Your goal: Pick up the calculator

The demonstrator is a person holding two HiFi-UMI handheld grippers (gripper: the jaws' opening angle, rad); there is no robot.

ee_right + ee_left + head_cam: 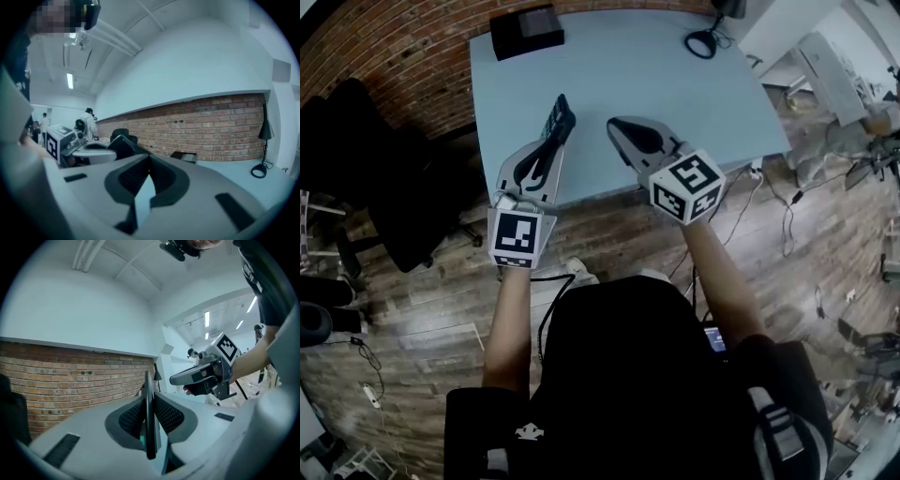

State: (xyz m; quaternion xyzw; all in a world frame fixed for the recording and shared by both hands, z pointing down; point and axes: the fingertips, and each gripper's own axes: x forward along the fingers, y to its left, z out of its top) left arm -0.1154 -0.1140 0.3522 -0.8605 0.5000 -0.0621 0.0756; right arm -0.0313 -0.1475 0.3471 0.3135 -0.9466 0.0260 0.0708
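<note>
A thin dark calculator (559, 116) stands on edge between the jaws of my left gripper (551, 141), which is shut on it and holds it above the near left part of the pale blue table (675, 94). In the left gripper view the calculator (149, 413) shows as a narrow black slab squeezed between the ribbed pads (168, 414). To its right my right gripper (623, 129) hovers over the table's front edge, shut with nothing in it. In the right gripper view its jaws meet in the middle (149, 161), and the left gripper (79, 145) shows beside it.
A black box (526, 30) lies at the table's far left corner, and a black lamp base with a cable (705, 42) at the far right. A black chair (366, 159) stands left of the table, before a brick wall (211, 126). Cables run across the wooden floor (787, 216).
</note>
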